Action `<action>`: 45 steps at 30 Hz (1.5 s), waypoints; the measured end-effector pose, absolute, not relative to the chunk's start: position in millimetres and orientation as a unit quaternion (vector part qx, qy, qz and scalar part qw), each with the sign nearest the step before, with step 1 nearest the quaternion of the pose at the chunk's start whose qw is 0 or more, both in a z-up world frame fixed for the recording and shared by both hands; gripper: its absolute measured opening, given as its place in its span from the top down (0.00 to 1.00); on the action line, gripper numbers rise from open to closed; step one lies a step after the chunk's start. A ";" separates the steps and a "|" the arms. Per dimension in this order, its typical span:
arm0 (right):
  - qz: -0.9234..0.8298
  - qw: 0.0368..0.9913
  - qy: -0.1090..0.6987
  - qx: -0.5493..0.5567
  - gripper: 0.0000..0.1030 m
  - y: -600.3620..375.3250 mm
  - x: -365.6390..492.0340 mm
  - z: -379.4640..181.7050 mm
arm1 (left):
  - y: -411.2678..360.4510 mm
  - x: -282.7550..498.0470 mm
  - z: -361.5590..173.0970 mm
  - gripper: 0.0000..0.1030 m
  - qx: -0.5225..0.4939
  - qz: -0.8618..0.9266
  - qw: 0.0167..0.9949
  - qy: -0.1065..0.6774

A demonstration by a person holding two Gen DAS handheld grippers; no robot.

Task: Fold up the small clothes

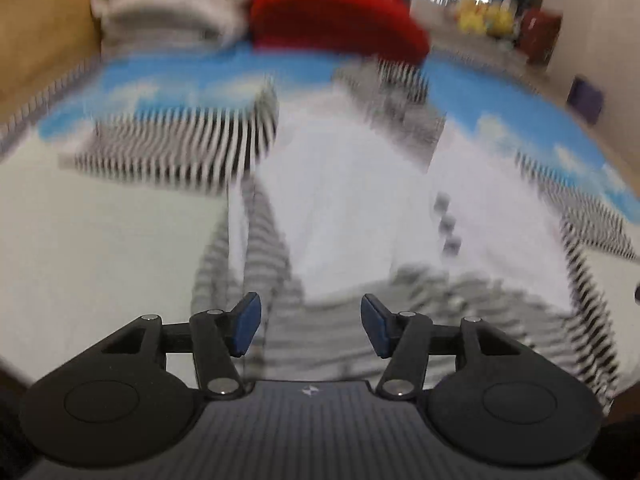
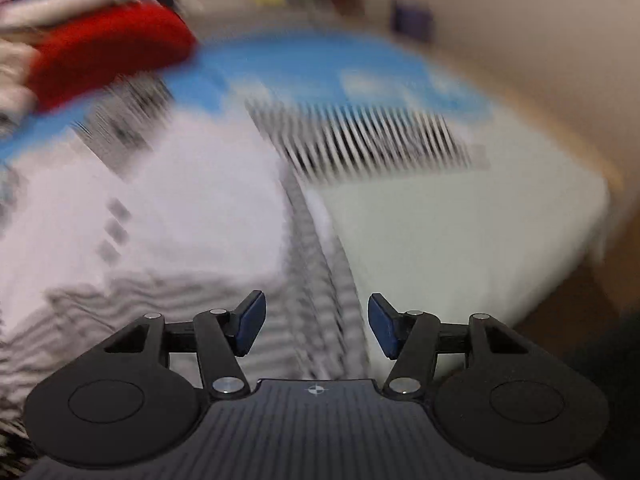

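Observation:
A small white garment [image 1: 344, 200] with black-and-white striped sleeves and hem lies flat on the bed; both views are motion-blurred. In the left wrist view its striped left sleeve [image 1: 180, 148] spreads out at the left and small dark buttons [image 1: 448, 224] run down the front. My left gripper [image 1: 310, 326] is open and empty just above the striped hem. In the right wrist view the garment [image 2: 192, 208] fills the left half, with its striped sleeve [image 2: 380, 140] reaching right. My right gripper [image 2: 316, 330] is open and empty above the garment's striped side edge.
The bed has a white sheet [image 1: 100, 240] and a blue sky-print cover [image 1: 180, 80] behind the garment. A red cushion [image 1: 336, 16] and folded light blankets [image 1: 172, 4] lie at the far end. The bed's right edge [image 2: 560, 280] drops to a brown floor.

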State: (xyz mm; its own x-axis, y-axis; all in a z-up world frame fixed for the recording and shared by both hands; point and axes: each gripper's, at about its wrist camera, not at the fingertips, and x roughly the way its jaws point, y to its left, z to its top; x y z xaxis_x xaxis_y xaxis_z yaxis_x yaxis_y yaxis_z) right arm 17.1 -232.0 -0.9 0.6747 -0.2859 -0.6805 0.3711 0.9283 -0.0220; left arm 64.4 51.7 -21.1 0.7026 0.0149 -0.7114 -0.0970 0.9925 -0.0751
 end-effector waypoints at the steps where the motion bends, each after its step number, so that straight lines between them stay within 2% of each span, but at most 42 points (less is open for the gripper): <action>1: -0.163 0.926 0.337 0.056 0.42 -230.2 18.7 12.8 | 50.3 64.5 -13.6 0.38 -0.051 0.032 0.928 0.367; 6: -0.081 0.967 0.237 0.048 0.40 -236.9 27.4 66.2 | 59.1 66.1 35.1 0.37 -0.063 0.044 0.950 0.302; 14: -0.027 0.984 0.173 -0.008 0.39 -268.9 79.9 95.6 | 84.0 132.6 105.5 0.33 -0.020 0.059 0.976 0.209; 17: -0.019 0.986 0.162 -0.022 0.39 -274.3 95.9 91.3 | 97.9 170.3 104.4 0.31 0.007 0.070 0.977 0.201; 22: -0.042 0.980 0.196 0.000 0.40 -264.7 89.6 73.3 | 128.3 229.8 60.1 0.32 0.022 0.078 0.969 0.235; 25: -0.047 0.982 0.182 0.001 0.40 -258.3 92.3 75.2 | 150.1 249.1 24.8 0.52 0.035 0.093 0.963 0.252; 26: -0.048 0.981 0.187 -0.003 0.40 -254.8 94.9 72.8 | 160.0 254.9 14.5 0.68 0.034 0.098 0.958 0.268; 27: -0.049 0.980 0.192 -0.006 0.40 -251.9 97.8 71.3 | 172.4 263.6 6.2 0.79 0.019 0.106 0.949 0.295; 30: -0.052 0.979 0.195 -0.005 0.44 -248.8 104.1 72.7 | 211.6 277.7 -9.8 0.79 -0.054 0.108 0.941 0.317; 33: -0.057 0.978 0.200 0.011 0.58 -247.8 113.1 74.3 | 240.7 294.3 -31.7 0.79 -0.062 0.133 0.926 0.347; 34: -0.061 0.977 0.205 0.022 0.60 -249.0 115.8 74.0 | 252.5 296.4 -38.4 0.79 -0.082 0.141 0.919 0.359; 37: -0.068 0.971 0.222 0.048 0.63 -250.4 123.4 72.0 | 293.4 307.0 -58.9 0.76 -0.142 0.179 0.894 0.386; 39: -0.064 0.970 0.228 0.055 0.62 -248.4 127.6 70.4 | 325.1 309.5 -72.2 0.67 -0.184 0.212 0.877 0.390; 42: -0.054 0.970 0.236 0.033 0.62 -238.8 132.7 69.6 | 369.6 305.7 -86.2 0.59 -0.237 0.261 0.853 0.384; 45: -0.045 0.970 0.239 0.011 0.62 -230.7 136.1 70.5 | 406.8 302.8 -98.6 0.56 -0.274 0.305 0.831 0.376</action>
